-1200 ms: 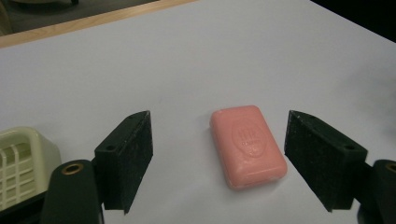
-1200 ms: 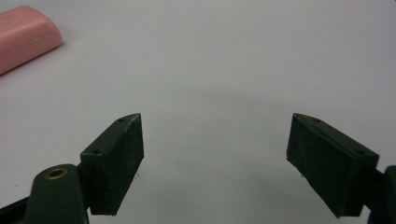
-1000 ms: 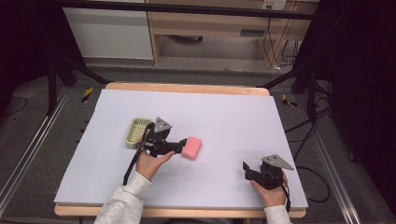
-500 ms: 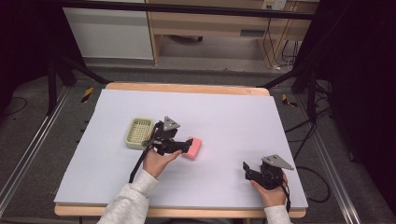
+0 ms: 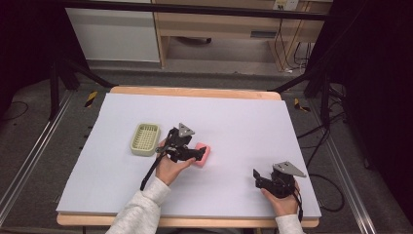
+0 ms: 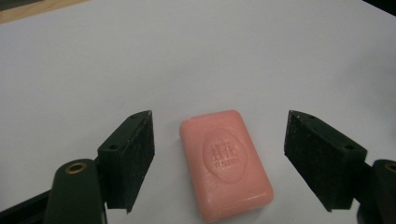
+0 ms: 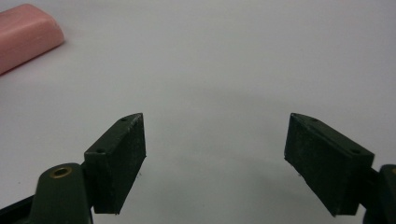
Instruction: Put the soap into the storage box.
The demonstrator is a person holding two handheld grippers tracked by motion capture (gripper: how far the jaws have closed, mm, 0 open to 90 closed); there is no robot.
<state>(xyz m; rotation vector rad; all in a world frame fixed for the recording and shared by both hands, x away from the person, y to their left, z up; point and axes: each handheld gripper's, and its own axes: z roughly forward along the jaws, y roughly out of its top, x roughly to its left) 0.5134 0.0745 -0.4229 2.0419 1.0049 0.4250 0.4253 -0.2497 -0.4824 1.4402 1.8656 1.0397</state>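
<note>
A pink bar of soap [image 5: 205, 154] lies flat on the white table cover [image 5: 243, 122], a little left of the middle. My left gripper [image 5: 197, 155] reaches over it from the left. In the left gripper view the soap [image 6: 226, 161] lies between the jaws of that gripper [image 6: 218, 117], with clear gaps on both sides. The jaws stand open and have just closed in slightly. My right gripper [image 5: 256, 175] rests near the front right of the table, open, with nothing between its fingers [image 7: 217, 116]. One end of the soap [image 7: 23, 35] shows at the upper left of the right gripper view.
A pale green ribbed soap dish [image 5: 145, 139] sits just left of the left hand. The table's wooden rim [image 5: 195, 91] runs along the back. Behind it are black stand legs and a wooden cabinet.
My left hand has moved right and a little down, bringing its jaws around the pink soap. The right hand has kept still.
</note>
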